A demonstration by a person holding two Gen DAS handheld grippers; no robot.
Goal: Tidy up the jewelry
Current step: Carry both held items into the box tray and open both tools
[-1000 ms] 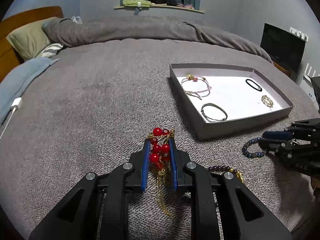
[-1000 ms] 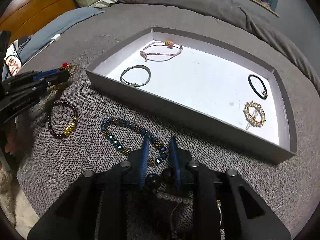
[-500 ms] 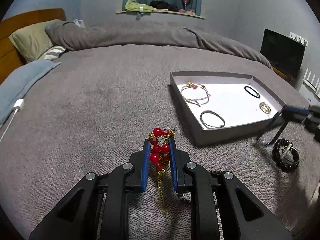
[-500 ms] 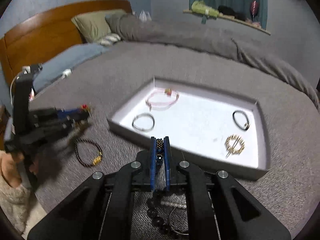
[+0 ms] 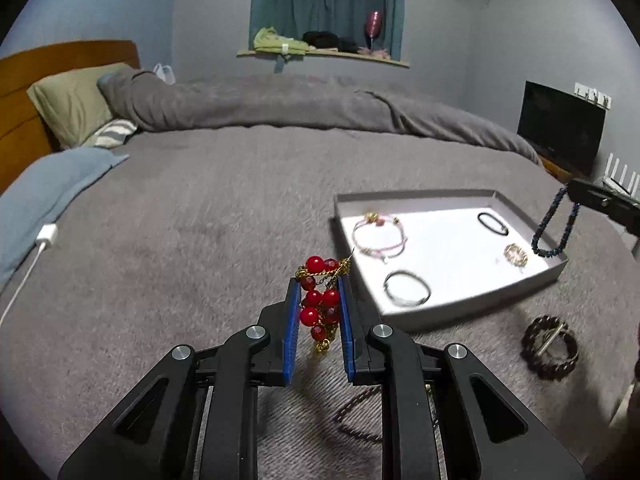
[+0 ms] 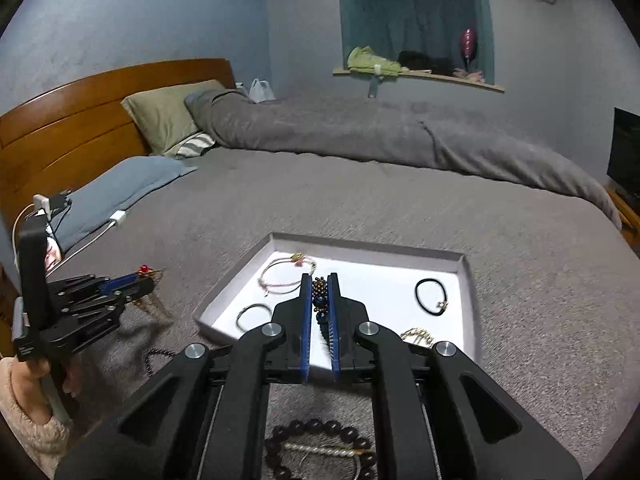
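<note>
My left gripper [image 5: 319, 288] is shut on a red bead and gold chain bracelet [image 5: 320, 300], held above the grey bedspread left of the white tray [image 5: 472, 312]. My right gripper [image 6: 320, 284] is shut on a blue bead bracelet [image 6: 320, 300] and holds it over the tray [image 6: 466, 276]; in the left wrist view the bracelet [image 5: 554, 236] hangs over the tray's right end. The tray holds a pink cord bracelet [image 5: 379, 234], a silver bangle [image 5: 407, 288], a black hair tie [image 5: 493, 224] and a gold ornament [image 5: 515, 255].
A dark bead bracelet [image 5: 550, 346] lies on the bedspread right of the tray, also below my right gripper [image 6: 320, 452]. A dark beaded bracelet [image 5: 356, 416] lies under my left gripper. Pillows, a charger cable [image 5: 44, 240] and a rolled duvet lie farther back.
My right gripper has shut on the blue bead bracelet, lifted it off the bedspread and carried it over the tray. My left gripper has risen slightly with the red bracelet.
</note>
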